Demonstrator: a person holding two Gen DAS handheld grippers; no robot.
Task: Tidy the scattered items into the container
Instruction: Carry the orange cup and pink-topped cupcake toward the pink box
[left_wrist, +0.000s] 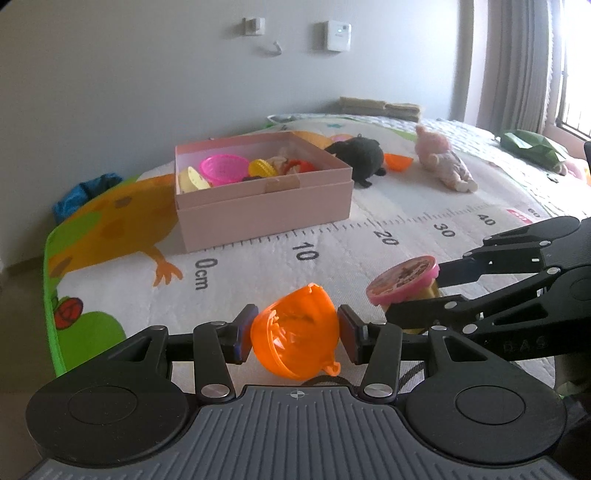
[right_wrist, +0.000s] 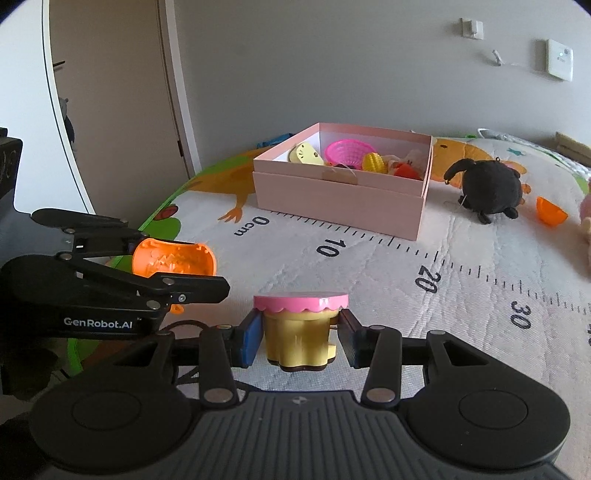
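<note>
In the left wrist view, the left claw (left_wrist: 295, 334) is level and low over the play mat (left_wrist: 258, 280), pointing toward the pink box (left_wrist: 266, 206), and is clenched on an orange half-shell toy (left_wrist: 295, 336), with a pad pressed on each side. The right claw (left_wrist: 439, 295) reaches in from the right of the orange toy, its fingers closed on a yellow cake toy with a pink lid (left_wrist: 402, 280), held just beside the orange one. The box sits farther back on the mat and holds a pink basket (left_wrist: 223, 168) and other small toys; to the right of the box lie a black plush (left_wrist: 360, 157), another orange half-shell (left_wrist: 397, 161) and a pink doll (left_wrist: 443, 162). In the right wrist view, the right claw (right_wrist: 301, 336) is level, facing the pink box (right_wrist: 340, 199), gripping the yellow cake toy (right_wrist: 299, 332) upright between both pads. The left claw (right_wrist: 177, 273) comes in from the left of the cake toy, grasping the orange half-shell (right_wrist: 173, 258). The black plush (right_wrist: 487, 188) lies right of the box.
</note>
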